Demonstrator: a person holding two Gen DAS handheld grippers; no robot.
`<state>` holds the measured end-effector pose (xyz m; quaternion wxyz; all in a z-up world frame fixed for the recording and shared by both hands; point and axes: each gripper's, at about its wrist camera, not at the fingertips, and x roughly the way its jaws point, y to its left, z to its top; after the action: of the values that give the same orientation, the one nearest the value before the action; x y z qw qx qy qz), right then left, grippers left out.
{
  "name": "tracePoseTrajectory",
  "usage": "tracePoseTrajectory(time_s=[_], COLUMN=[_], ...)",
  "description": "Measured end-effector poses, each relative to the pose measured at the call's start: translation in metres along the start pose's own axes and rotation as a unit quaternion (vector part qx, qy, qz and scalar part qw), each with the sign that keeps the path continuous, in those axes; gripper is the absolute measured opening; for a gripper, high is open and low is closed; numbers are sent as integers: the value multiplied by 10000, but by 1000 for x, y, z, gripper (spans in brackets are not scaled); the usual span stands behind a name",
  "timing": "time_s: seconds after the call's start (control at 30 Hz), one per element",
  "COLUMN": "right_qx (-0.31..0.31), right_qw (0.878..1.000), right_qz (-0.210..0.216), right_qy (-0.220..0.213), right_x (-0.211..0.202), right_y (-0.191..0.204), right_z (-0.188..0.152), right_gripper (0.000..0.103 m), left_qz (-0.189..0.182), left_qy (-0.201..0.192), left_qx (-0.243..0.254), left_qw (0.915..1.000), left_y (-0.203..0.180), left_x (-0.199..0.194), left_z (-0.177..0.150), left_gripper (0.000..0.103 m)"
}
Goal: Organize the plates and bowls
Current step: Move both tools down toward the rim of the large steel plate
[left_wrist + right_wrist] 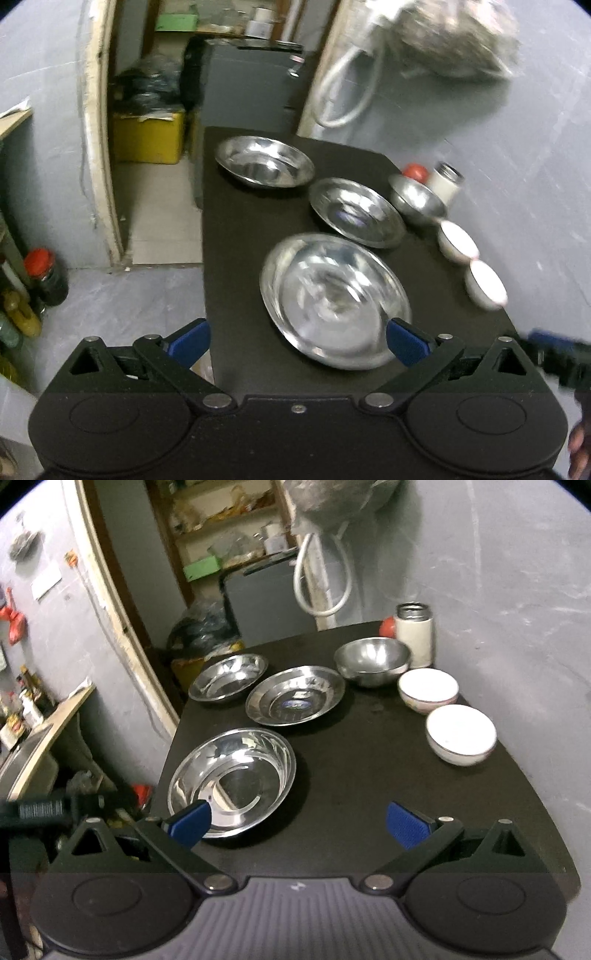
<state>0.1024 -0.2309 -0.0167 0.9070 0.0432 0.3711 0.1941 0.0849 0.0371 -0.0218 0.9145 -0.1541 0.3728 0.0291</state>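
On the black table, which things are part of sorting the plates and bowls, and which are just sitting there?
For the job: three steel plates, steel bowl, two white bowls.

Just lying about: white jar, red object behind it.

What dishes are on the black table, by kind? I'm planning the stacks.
Steel plates: 3
Steel bowl: 1
White bowls: 2
Total: 6 dishes
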Motion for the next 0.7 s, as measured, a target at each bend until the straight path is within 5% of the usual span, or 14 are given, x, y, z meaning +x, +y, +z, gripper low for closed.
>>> tracePoseTrajectory(time_s=[0.4,0.7], right_qx=[-27,51], right_qw=[9992,9984], right_qz=[268,477], right_qy=[-280,-309], right_x=[48,86], right_y=[-13,-11], right_z=[11,40], right_gripper=[103,103], left_qz=[1138,1244], left_qy=[-53,170], left_qx=[-87,-1085], left_qw=[9934,9861], left_y=[11,57], left_x=[31,66], left_z=[78,119], left_gripper=[102,102])
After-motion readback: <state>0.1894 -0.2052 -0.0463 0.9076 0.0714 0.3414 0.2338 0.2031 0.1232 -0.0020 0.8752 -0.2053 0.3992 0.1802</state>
